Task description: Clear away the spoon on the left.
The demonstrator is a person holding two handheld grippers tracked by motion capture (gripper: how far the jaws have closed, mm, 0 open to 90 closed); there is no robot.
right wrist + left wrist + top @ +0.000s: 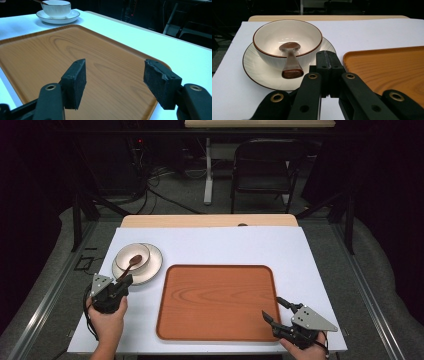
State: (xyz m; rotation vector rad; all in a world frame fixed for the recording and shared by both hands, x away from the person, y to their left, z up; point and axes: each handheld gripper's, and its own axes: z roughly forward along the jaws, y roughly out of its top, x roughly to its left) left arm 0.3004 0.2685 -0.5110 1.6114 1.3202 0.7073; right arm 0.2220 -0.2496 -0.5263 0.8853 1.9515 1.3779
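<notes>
We hold the left gripper [121, 284] with its jaws pressed flat together, pad against pad, and nothing sits between them. Just ahead of its closed tips, in the left gripper view, lies the near rim of the white saucer [255, 72], and on that saucer stands the white bowl [287, 42] with its thin brown rim. A brown wooden spoon [290, 60] leans in the bowl, its scoop down inside and its handle rising over the near edge toward our tips; the handle end hangs just to the left of the closed jaws, near them, though we cannot tell whether it touches them. To the right of this gripper the corner of the wooden tray [387, 67] begins, close beside the saucer. We hold the right gripper [272, 310] wide open, its two black pads well apart and gripping nothing. Its jaws hover over the near right corner of the tray [50, 47], the wood grain showing in the gap between them. Far beyond its tips, past the tray's opposite corner, the bowl [56, 8] and saucer [72, 16] stand on the white table cover [225, 245], well apart from this gripper.
</notes>
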